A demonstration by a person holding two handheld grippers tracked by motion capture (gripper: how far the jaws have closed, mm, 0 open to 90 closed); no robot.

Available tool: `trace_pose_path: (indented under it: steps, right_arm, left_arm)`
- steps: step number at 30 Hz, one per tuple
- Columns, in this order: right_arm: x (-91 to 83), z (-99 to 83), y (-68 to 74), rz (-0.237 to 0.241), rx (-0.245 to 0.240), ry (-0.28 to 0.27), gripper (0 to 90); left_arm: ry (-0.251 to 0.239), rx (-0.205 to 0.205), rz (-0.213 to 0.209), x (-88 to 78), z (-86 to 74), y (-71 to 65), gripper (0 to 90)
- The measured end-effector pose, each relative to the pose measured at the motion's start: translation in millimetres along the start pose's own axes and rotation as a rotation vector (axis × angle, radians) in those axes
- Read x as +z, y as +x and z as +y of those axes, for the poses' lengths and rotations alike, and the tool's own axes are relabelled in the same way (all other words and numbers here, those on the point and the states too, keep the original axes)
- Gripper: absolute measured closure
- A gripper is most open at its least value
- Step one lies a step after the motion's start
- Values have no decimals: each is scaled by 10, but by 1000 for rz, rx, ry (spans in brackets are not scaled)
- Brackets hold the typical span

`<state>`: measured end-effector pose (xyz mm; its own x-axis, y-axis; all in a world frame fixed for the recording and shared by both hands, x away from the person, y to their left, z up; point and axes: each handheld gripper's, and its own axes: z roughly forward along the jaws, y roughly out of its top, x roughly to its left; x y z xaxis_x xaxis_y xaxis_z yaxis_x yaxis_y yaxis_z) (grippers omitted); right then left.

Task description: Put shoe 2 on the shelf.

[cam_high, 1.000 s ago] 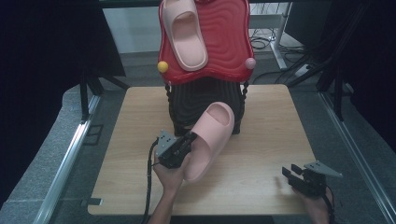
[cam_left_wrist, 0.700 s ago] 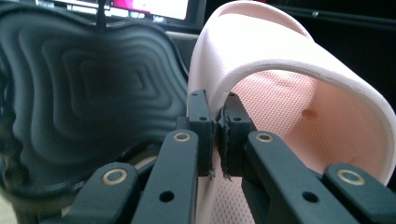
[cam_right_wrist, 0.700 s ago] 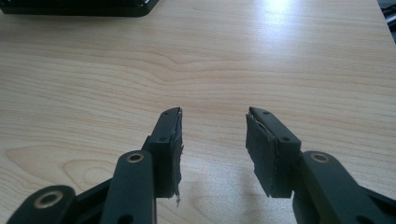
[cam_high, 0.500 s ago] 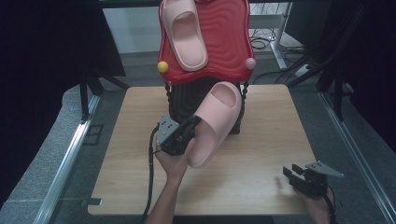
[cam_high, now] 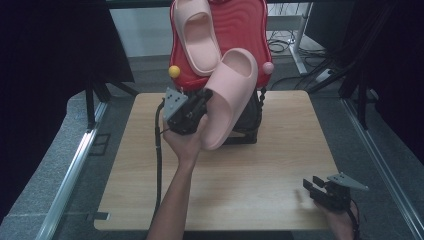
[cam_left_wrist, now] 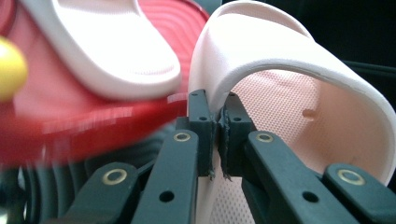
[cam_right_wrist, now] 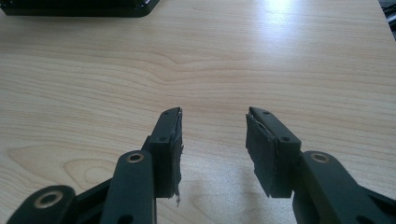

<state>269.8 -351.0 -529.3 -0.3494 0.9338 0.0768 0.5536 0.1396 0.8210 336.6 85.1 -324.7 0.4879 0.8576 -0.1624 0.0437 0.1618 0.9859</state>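
Two pink slippers, one red rack, one yellow ball, one pink ball.

I can read no text, label, brand, number or sign anywhere here; nothing legible stands on any surface that I see.

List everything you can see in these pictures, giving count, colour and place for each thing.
slipper on the rack: 1, pale pink, lying on the red board
held slipper: 1, pale pink, lifted in front of the rack
rack board: 1, red, ribbed, behind the table
knobs: 2, yellow knob and pink knob, at the board's lower corners
stand: 1, black, on the table's far edge
table: 1, light wood
left hand-held gripper: black, shut on the held slipper's strap edge
right hand-held gripper: black, open, low over the table's near right corner
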Motion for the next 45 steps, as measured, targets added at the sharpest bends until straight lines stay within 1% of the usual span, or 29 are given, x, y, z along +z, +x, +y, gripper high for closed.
trace_pose_path:
  steps: [3,6,8,10,13,16,19,20,23,24,27,29,32,36,38,40,42,45]
  right_arm:
    - [2,-3,5,1,2,0,559]
    - [-1,-5,7,2,3,0,559]
    - [-9,-6,5,3,6,0,558]
    - [-17,-7,2,3,6,-4,557]
    - [-33,1,9,8,11,-12,557]
    - [-36,4,17,13,9,-18,557]
    - [-35,-6,9,16,11,-15,557]
    - [-39,-7,5,15,15,-16,557]
    - [-50,-9,1,17,14,-21,557]
    - [-54,-11,-1,19,13,-20,557]
    - [-66,-11,-13,23,15,-20,557]
    - [-78,-7,-18,23,20,-27,557]
    - [-113,-4,-25,24,24,-35,557]
    - [-140,-16,-49,22,28,-35,557]
    - [-150,-17,-59,21,39,-38,557]
    - [-163,-18,-70,21,38,-40,557]
    - [-167,-21,-75,18,39,-46,557]
    - [-168,-24,-79,17,43,-48,557]
  left_arm:
    - [-12,5,5,96,156,-11,855]
    - [-30,-3,9,211,323,-23,855]
    - [-36,0,14,301,445,-34,855]
    - [-41,-3,16,370,528,-46,855]
    - [-34,-4,18,514,660,-51,855]
    - [-31,-4,35,660,789,-63,854]
    - [-29,15,47,795,912,-94,855]
    - [-20,19,53,848,950,-92,855]
    - [-11,2,71,1009,1043,-78,855]
    - [-9,8,81,1065,1070,-86,855]
    - [3,21,103,1202,1114,-97,855]
    - [7,11,123,1286,1140,-80,855]
    - [19,16,151,1404,1168,-75,855]
    - [26,24,178,1530,1161,-89,855]
    - [37,27,192,1597,1146,-85,855]
    - [53,28,194,1651,1132,-86,854]
    - [56,40,196,1686,1123,-107,854]
    - [75,47,200,1748,1102,-138,854]
